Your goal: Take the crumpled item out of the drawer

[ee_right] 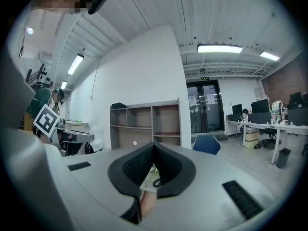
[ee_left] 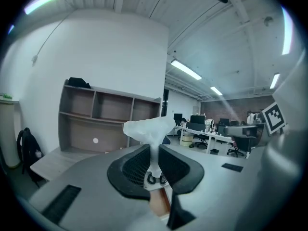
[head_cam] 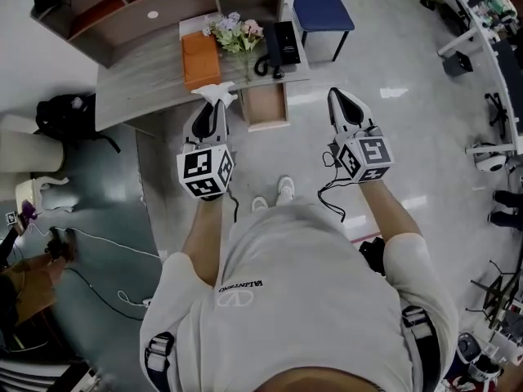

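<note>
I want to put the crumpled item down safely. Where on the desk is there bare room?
For the crumpled item, the desk is bare left of the orange box, in front of the shelf unit. Its right end is crowded: box, flowers and telephone stand close together.

The person wears a white short-sleeved T-shirt [head_cam: 302,292] with a black logo [head_cam: 239,287], dark straps [head_cam: 160,351] and white shoes [head_cam: 276,193]. The left gripper [head_cam: 214,103] and right gripper [head_cam: 338,98] are grey with black ribbed fingers [ee_left: 132,165]. Each has a black-and-white marker cube [head_cam: 204,172] and a thin black cable [head_cam: 331,188].
</note>
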Available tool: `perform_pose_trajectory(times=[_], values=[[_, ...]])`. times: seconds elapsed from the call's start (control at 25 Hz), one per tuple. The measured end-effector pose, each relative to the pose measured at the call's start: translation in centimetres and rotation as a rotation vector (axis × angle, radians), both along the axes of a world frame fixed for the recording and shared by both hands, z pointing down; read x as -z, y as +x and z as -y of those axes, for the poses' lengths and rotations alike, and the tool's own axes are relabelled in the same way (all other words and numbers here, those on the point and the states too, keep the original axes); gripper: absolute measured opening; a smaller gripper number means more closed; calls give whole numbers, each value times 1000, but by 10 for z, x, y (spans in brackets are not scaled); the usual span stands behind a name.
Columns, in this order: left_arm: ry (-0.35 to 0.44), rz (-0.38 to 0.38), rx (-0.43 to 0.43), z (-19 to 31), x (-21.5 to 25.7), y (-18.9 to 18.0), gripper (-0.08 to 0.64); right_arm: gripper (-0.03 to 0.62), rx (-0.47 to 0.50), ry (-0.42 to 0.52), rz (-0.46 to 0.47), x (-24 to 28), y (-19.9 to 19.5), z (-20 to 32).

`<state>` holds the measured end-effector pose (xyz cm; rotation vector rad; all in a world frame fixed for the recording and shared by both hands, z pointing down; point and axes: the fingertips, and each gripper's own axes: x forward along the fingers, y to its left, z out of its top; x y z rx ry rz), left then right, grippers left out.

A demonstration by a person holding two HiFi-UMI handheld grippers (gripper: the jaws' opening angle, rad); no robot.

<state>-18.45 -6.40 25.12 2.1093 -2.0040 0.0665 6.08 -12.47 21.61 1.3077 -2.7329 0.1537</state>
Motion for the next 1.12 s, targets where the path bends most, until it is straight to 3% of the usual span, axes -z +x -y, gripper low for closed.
perform_pose_trajectory(times=[0.2,0.48,1.12], values=[[88,26,9,-20,35,-6,57,0,-16,21,27,20,9,-11],[139,20,35,-31,47,-23,57,0,-23,34,43,34,8,-12],[138,37,31,-30,43,-15,57,0,-48,53,19,38,18,-9]])
